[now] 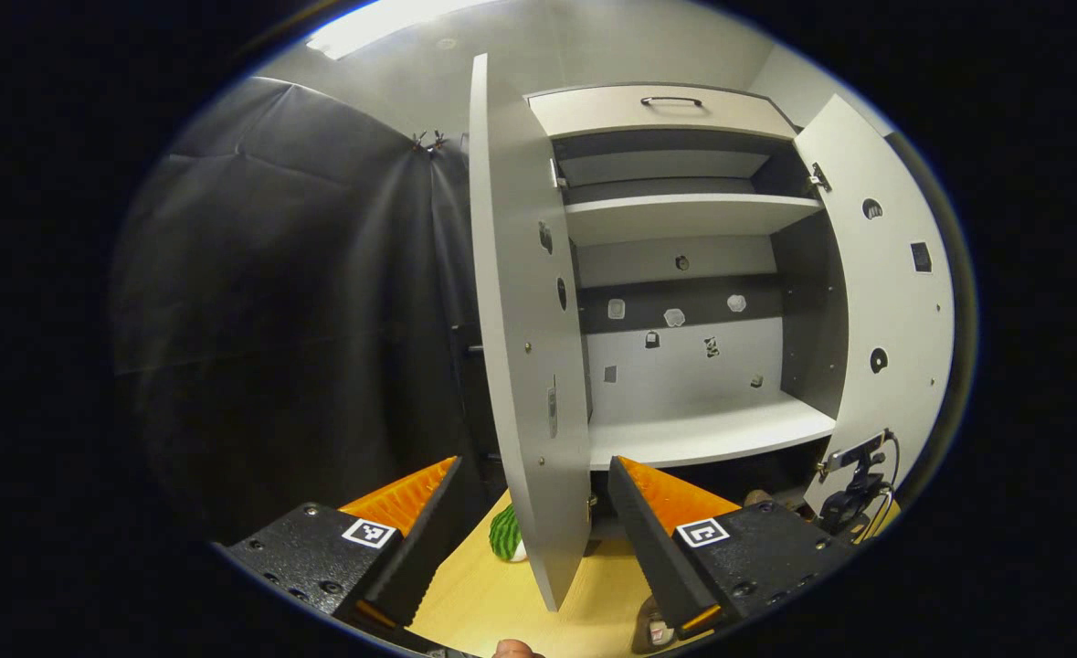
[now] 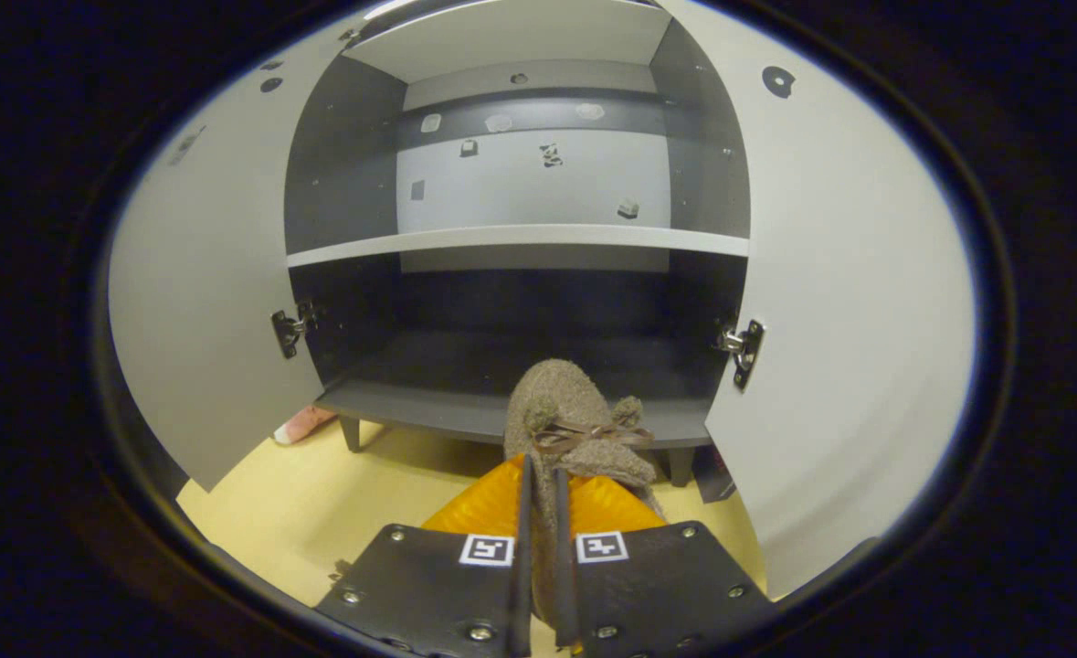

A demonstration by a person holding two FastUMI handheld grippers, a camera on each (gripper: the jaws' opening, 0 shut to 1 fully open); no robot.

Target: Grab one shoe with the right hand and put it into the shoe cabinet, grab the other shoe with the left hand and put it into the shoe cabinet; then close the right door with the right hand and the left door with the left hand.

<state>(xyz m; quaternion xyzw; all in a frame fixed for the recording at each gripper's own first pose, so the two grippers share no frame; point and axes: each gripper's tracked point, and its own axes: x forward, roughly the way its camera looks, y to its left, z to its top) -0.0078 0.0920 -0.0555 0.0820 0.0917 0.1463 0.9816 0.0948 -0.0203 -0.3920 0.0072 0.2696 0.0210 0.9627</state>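
Right fingers (image 2: 538,512) pinch first shoe (image 2: 570,425) at 12 o'clock before shoe cabinet (image 2: 501,407), not in | left fingers (image 1: 529,530) spread, empty | second shoe and both doors remain, I judge.

No readable text; the gripper (image 2: 538,475) markers seem purely patterned.
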